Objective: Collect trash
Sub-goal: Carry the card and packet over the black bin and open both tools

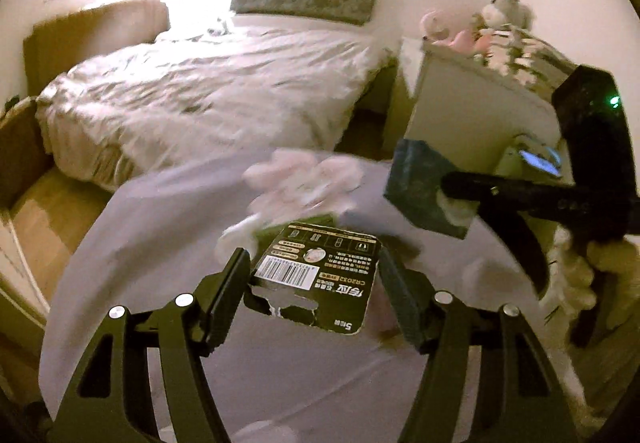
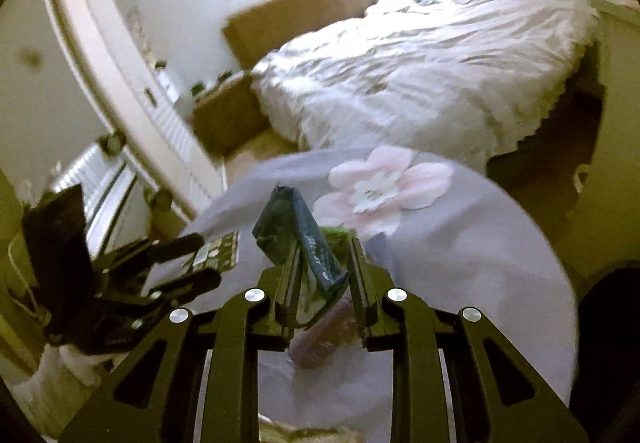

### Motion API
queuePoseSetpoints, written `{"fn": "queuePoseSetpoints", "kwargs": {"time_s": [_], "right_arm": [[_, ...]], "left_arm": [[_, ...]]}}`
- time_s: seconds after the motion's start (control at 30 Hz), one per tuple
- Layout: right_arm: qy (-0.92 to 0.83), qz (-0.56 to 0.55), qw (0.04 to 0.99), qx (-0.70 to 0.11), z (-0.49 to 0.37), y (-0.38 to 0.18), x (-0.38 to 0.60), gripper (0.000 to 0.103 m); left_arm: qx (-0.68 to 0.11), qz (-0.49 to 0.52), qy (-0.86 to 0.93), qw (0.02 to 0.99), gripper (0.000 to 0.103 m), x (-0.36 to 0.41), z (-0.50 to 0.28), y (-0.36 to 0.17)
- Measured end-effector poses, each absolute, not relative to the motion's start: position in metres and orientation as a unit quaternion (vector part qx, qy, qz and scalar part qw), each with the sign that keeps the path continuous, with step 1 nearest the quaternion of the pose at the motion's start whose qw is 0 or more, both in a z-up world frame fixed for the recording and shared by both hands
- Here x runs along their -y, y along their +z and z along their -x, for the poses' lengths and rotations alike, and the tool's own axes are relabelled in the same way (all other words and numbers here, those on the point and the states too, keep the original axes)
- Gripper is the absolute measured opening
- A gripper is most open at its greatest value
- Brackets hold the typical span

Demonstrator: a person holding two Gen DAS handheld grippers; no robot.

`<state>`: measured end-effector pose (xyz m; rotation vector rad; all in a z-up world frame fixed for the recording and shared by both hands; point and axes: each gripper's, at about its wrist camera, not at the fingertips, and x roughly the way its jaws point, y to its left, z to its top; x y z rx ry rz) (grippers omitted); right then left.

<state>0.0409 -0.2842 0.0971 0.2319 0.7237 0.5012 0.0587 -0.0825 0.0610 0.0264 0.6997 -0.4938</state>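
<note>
Right gripper closed on a dark green wrapper, folded and tilted, sticking up between the pads. Below it a lilac cloth with a pink flower. At left, the left gripper holding a black card by its edges. Behind, a bed with white rumpled cover, a brown box beside it.
</note>
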Motion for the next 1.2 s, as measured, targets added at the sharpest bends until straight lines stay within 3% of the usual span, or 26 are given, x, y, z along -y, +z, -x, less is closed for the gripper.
{"fn": "queuePoseSetpoints", "kwargs": {"time_s": [0.3, 0.67, 1.2], "right_arm": [[0.127, -0.178, 0.93, -0.297, 0.005, 0.11, 0.404, 0.024], [0.0, -0.239, 0.928, -0.286, 0.056, 0.082, 0.534, 0.024], [-0.051, -0.28, 0.91, -0.303, 0.066, 0.035, 0.59, 0.024]], "left_arm": [[-0.295, -0.039, -0.314, 0.902, 0.065, 0.193, -0.041, 0.093], [-0.286, -0.065, -0.411, 0.863, 0.065, 0.326, -0.027, 0.091], [-0.308, -0.085, -0.437, 0.841, 0.065, 0.385, -0.021, 0.068]]}}
